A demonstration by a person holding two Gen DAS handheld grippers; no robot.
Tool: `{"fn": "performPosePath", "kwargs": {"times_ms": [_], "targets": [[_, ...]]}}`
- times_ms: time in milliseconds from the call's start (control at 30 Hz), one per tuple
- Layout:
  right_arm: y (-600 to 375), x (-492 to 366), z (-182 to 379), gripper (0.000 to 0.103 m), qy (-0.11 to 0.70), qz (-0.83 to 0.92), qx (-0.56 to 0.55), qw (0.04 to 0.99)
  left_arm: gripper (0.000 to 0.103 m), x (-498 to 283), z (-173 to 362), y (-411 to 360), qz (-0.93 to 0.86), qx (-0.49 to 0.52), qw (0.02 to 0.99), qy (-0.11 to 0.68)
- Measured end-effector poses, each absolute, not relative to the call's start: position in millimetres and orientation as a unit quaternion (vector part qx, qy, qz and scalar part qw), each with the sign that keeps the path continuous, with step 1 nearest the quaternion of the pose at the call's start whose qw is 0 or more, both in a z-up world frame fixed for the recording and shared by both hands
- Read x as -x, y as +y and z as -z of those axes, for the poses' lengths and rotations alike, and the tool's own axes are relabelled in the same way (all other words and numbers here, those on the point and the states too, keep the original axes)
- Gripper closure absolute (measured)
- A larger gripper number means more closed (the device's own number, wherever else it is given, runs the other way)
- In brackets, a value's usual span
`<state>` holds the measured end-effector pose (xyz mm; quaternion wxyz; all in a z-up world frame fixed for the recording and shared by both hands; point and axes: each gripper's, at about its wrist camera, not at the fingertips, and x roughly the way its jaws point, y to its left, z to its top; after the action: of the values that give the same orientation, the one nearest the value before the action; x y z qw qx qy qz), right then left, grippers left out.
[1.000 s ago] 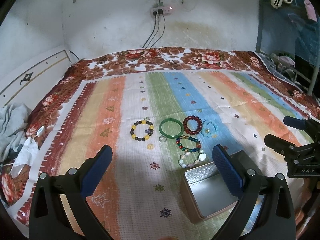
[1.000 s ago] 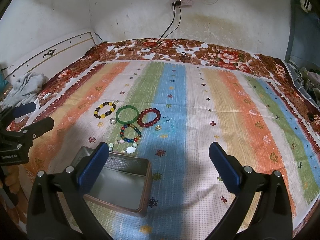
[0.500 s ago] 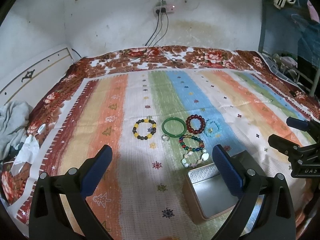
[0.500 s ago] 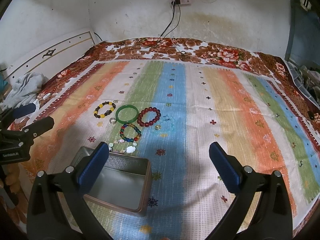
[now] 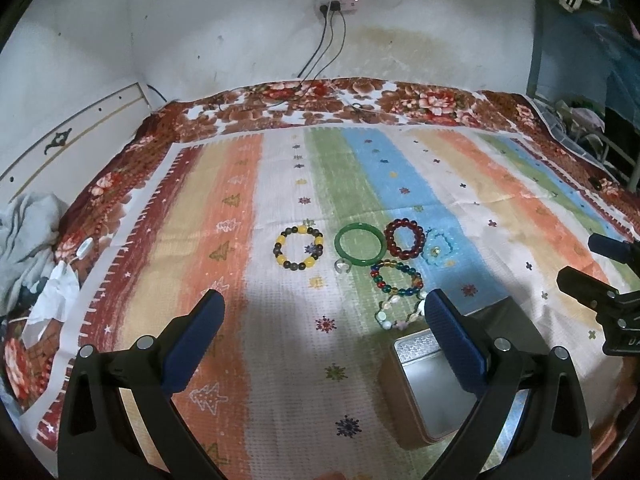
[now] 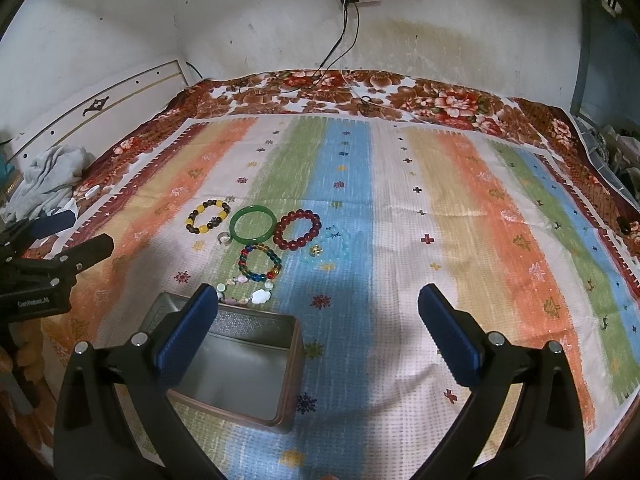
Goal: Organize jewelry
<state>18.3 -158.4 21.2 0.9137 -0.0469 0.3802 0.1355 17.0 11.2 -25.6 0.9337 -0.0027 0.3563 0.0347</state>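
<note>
- Both my left gripper (image 5: 322, 316) and right gripper (image 6: 318, 312) hover with jaws spread, holding nothing.
- The open tin (image 6: 240, 364) sits nearest, ready for filling.
- The bracelets (image 6: 256, 236) cluster just beyond it on the bed (image 6: 460, 208).

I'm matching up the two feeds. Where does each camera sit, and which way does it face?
Left wrist: on the left tool, facing the wall across the bed; tin lower right, right tool at the right edge.
Right wrist: on the right tool, same heading; tin lower left, left tool at the left edge.
Shared: green bangle, tin.
</note>
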Motion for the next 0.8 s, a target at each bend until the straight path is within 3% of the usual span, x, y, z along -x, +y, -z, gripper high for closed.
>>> {"fn": "performPosePath", "kwargs": {"times_ms": [800], "targets": [[-159, -74, -24, 0.005, 0.412, -0.129, 0.053, 0.901, 0.005, -60, 25, 14, -0.034, -0.024, 0.929, 0.367]]}}
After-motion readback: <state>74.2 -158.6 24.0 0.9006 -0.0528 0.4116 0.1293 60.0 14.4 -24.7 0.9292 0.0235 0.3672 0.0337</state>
